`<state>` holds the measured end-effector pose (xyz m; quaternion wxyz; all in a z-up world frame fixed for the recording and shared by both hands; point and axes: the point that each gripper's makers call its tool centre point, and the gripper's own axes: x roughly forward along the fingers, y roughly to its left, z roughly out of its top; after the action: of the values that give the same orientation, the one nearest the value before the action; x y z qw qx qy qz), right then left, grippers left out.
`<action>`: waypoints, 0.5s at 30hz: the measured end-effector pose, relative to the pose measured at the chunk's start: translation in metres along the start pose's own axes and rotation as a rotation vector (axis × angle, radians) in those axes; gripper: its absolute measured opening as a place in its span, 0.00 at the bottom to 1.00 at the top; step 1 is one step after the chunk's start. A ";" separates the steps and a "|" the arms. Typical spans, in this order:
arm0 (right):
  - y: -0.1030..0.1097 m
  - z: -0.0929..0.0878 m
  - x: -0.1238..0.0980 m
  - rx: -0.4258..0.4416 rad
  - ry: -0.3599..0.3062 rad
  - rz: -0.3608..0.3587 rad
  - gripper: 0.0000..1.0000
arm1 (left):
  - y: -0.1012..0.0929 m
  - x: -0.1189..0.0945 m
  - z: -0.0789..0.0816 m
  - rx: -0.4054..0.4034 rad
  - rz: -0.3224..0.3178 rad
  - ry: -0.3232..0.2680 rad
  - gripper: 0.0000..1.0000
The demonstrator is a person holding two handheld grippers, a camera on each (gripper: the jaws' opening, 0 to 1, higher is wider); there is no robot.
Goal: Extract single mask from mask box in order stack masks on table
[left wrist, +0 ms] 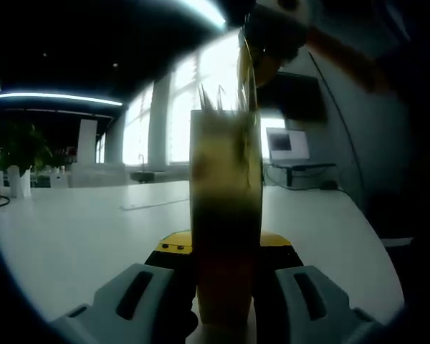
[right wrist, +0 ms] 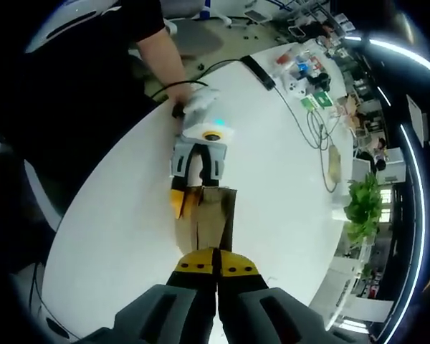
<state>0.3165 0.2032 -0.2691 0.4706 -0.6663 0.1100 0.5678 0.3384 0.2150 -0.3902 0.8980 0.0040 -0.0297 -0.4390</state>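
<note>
Two grippers are working over one white round table [right wrist: 122, 215], and I am going left to right. In the left gripper view, my left gripper [left wrist: 222, 287] is clamping the tall brown cardboard mask box [left wrist: 226, 215] between its grey jaws; the yellow tips are pressing against the box's sides, and the box is standing upright just above the pale tabletop [left wrist: 79, 229]. Jagged torn card is showing along the box's top edge, with bright windows [left wrist: 193, 100] glowing behind it. At the top of that view my right gripper [left wrist: 261, 54] is hanging over the box mouth, blurred, one yellow tip dipping toward the opening.

Moving right, a dark monitor [left wrist: 287, 143] is sitting on a far desk, and a green potted plant [left wrist: 18, 154] is standing at the far left edge of the room.

In the right gripper view I am looking down at the box [right wrist: 213, 215] from above. My right gripper [right wrist: 216, 265] is showing its yellow tips pressed together at the box's near end; whether a mask is pinched between them I cannot tell. Opposite, the left gripper [right wrist: 197, 190] is holding the far end, a person's hand [right wrist: 183, 93] gripping its white handle. Black cables [right wrist: 301, 115] and small coloured items [right wrist: 308, 72] are lying further across the table.
</note>
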 end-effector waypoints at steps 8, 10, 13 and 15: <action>-0.003 0.000 -0.005 0.008 -0.007 -0.016 0.00 | 0.000 0.000 0.000 -0.001 -0.001 0.000 0.20; -0.003 0.000 -0.007 0.008 -0.010 -0.019 0.00 | 0.001 0.000 -0.001 -0.002 -0.001 0.000 0.20; -0.005 -0.001 -0.011 0.010 -0.010 -0.027 0.00 | 0.000 0.000 0.000 -0.002 -0.002 0.000 0.20; -0.007 -0.001 -0.015 0.015 -0.011 -0.035 0.00 | 0.001 0.000 0.000 -0.003 -0.001 0.000 0.20</action>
<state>0.3170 0.2004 -0.2521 0.4861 -0.6614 0.1001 0.5624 0.3388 0.2154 -0.3906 0.8977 0.0027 -0.0291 -0.4397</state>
